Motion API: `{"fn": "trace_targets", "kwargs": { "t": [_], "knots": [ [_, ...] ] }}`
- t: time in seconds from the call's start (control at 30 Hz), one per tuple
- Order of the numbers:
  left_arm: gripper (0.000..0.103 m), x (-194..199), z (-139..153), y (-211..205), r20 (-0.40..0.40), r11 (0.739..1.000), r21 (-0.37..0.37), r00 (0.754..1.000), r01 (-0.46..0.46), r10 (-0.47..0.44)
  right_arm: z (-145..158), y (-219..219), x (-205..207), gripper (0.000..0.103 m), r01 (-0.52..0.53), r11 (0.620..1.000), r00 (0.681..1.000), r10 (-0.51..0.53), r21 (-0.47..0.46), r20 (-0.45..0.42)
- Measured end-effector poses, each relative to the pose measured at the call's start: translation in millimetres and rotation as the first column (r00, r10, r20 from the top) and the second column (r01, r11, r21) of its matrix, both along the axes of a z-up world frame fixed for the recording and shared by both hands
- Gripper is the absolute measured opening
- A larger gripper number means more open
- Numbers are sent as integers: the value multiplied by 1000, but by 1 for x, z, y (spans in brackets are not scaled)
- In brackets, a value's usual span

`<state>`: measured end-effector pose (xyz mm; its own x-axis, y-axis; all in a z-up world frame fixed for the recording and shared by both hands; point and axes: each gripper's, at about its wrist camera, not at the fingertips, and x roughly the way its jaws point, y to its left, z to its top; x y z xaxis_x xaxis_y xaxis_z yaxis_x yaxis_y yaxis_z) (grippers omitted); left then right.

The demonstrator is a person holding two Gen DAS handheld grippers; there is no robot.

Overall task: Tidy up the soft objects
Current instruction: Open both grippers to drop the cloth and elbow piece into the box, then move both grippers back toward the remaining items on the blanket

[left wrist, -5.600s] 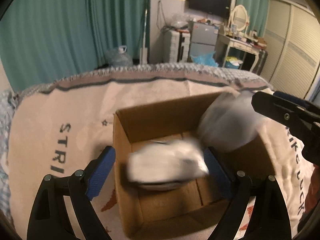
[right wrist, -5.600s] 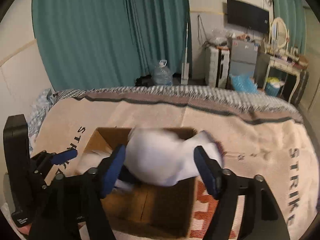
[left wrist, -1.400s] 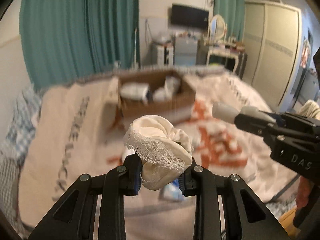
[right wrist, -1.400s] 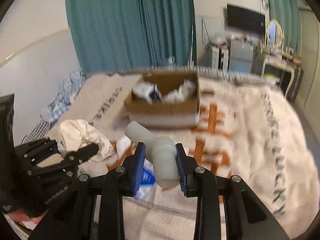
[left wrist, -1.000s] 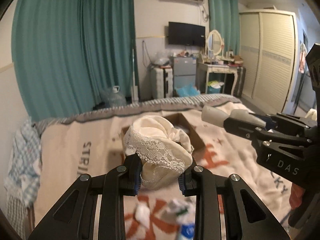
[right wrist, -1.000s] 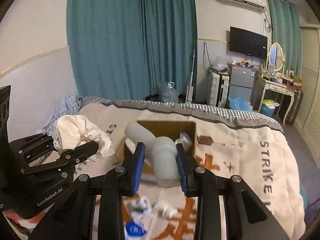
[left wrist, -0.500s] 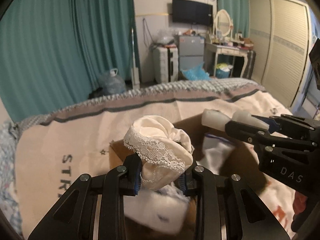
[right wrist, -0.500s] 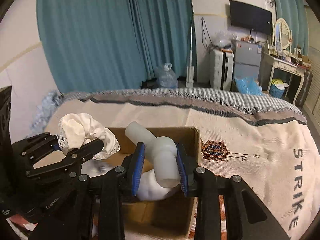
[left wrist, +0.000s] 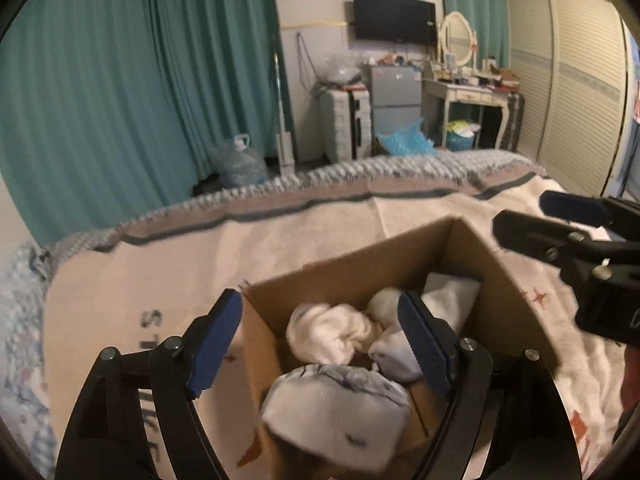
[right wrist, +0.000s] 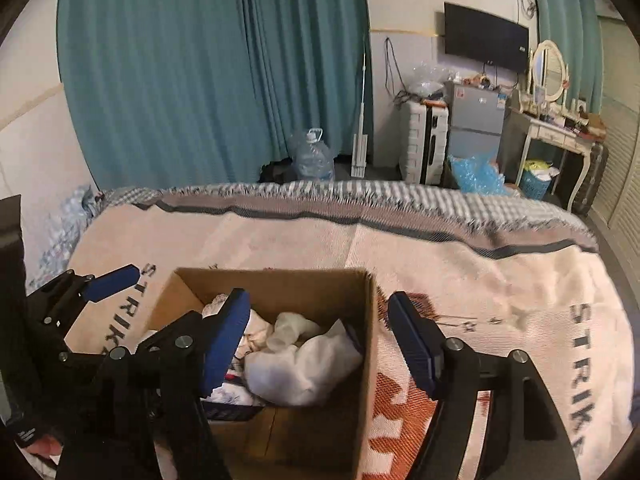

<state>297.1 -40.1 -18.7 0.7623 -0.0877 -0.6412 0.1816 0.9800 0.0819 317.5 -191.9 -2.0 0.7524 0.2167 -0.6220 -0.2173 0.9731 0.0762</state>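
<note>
Both grippers hang over the cardboard box on the bed blanket. The left gripper is spread wide and holds nothing. The right gripper is spread wide too, also holding nothing. The soft things lie inside the box, right below the left gripper.

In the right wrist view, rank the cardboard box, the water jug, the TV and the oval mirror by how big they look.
1. Cardboard box, by far, though it is nearest the camera.
2. TV.
3. Water jug.
4. Oval mirror.
The jug and the mirror look close in size, so their order is uncertain.
</note>
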Motion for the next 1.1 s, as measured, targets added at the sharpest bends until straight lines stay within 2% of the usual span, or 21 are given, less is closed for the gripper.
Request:
{"fn": "trace_targets", "kwargs": {
  "t": [0.2,0.27,0.33,0.43,0.53,0.57,0.67,0.8,0.97,1.1],
  "knots": [
    [81,-64,100,9,151,1000,-7,988,-1,2,92,-6,-61,71,19,1000,996,-17,-17,93],
    [86,-92,137,18,200,999,-33,980,-12,18,131,-4,-95,72,33,998,988,-24,-55,151],
    [90,-115,164,25,245,999,-35,969,-37,45,160,-2,-123,84,38,997,983,-25,-70,181],
    [90,-162,202,38,312,997,-21,947,-70,73,196,3,-171,93,53,995,975,-35,-79,220],
    [90,-193,218,50,320,996,-17,943,-84,85,215,3,-213,103,76,994,968,-56,-74,245],
    [90,-203,220,53,321,996,-12,943,-86,85,217,3,-225,103,86,994,966,-65,-73,249],
    [90,-228,218,68,315,997,-15,946,-76,76,216,3,-254,103,106,991,965,-84,-77,248],
    [90,-248,192,85,264,998,-48,964,-28,40,191,9,-279,103,94,993,974,-76,-77,212],
    [90,-257,134,90,192,1000,-20,981,-8,12,137,20,-298,103,81,992,984,-64,-98,168],
    [90,-261,76,88,125,1000,21,992,-10,7,74,33,-298,103,59,993,994,-48,-99,102]
  ]
}}
